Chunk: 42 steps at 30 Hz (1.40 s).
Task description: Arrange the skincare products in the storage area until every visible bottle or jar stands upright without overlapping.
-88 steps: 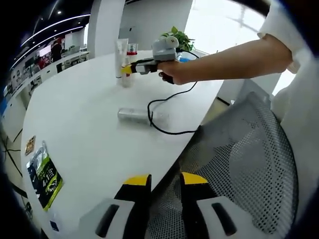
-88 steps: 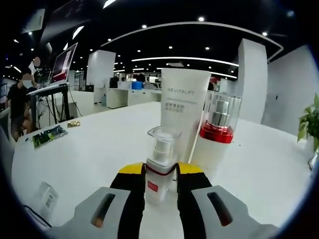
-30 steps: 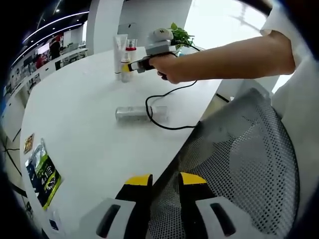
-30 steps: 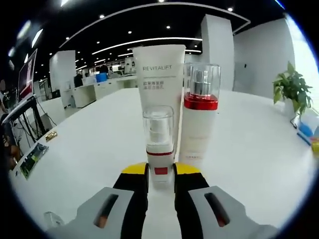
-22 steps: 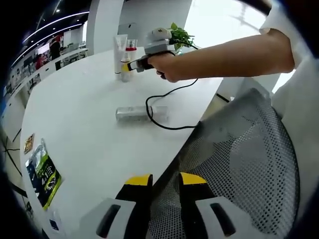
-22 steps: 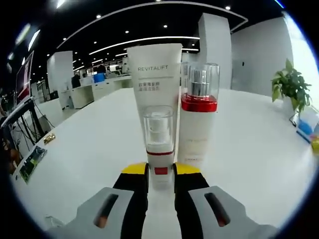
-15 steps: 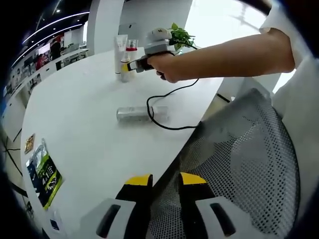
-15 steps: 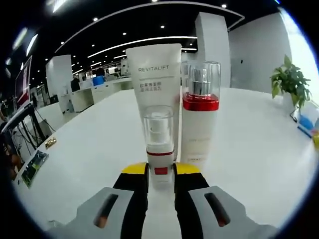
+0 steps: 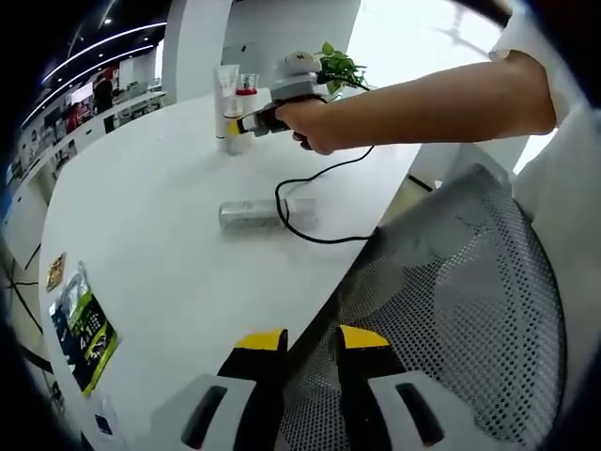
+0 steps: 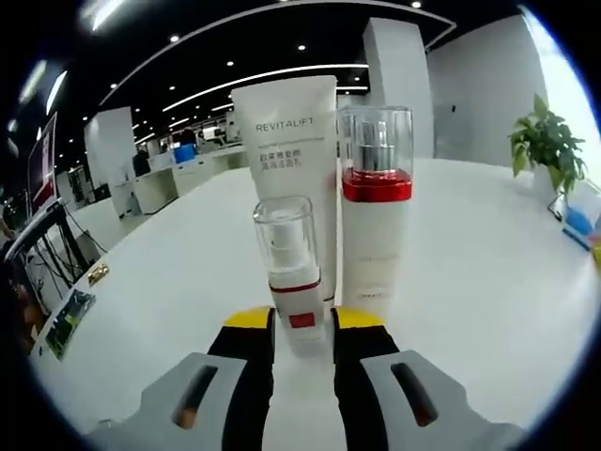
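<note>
Progress check, near to far. Left gripper hung idle off the table edge over a mesh chair, jaws a narrow gap apart, holding nothing. On the white table nearest it lay a green packet, not a bottle. Further in, a clear bottle was lying on its side with the right gripper's black cable draped across it; that one was not yet upright.

Far end: right gripper had its jaws at the base of the small pump bottle. A thin gap showed on either side, so I couldn't tell whether it was gripping or had let go. Bottle leaned slightly, looked seated on the table. Directly behind it the Revitalift tube stood on its cap, with the red-collared pump bottle upright just beside it.

My read: three standing or nearly so, clustered close but not overlapping. Left to do: release the small one, stand up the lying bottle.
</note>
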### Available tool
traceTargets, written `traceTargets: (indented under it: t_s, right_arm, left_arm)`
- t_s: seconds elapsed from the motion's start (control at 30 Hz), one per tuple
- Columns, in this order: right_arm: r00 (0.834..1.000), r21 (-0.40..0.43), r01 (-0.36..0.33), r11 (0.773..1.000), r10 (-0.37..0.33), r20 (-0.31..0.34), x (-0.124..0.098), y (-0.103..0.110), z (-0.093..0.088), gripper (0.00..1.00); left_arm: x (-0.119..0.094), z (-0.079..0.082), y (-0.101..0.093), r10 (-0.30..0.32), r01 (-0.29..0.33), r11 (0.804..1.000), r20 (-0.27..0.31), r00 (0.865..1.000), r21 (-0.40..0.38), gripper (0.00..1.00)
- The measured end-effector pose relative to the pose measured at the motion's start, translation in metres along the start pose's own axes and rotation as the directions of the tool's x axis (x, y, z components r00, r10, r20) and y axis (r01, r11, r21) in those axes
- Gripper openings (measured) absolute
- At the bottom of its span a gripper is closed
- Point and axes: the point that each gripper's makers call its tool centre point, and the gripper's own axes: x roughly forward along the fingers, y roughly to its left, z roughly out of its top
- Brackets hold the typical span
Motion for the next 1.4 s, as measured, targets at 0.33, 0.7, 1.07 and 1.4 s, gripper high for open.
traceTargets:
  t_s: [0.33,0.7,1.07,1.4]
  right_arm:
    - [1.000,-0.036,-0.010,0.999,0.010,-0.005,-0.002,0.003,0.002,0.22]
    - [1.000,-0.077,0.007,0.997,-0.007,0.007,0.002,0.000,0.013,0.17]
    - [0.995,-0.043,0.102,0.994,-0.101,0.017,0.001,-0.004,0.012,0.17]
    - [0.992,-0.022,0.126,0.992,-0.126,0.015,-0.001,-0.006,0.011,0.30]
  left_arm:
    - [0.000,-0.001,0.000,0.002,-0.002,1.000,-0.004,1.000,0.006,0.21]
    - [0.000,-0.001,0.000,0.003,-0.003,1.000,-0.007,1.000,0.010,0.21]
    - [-0.001,0.000,0.002,0.009,-0.009,1.000,0.001,1.000,0.010,0.21]
    - [-0.002,0.001,0.002,0.012,-0.012,1.000,0.006,1.000,0.011,0.21]
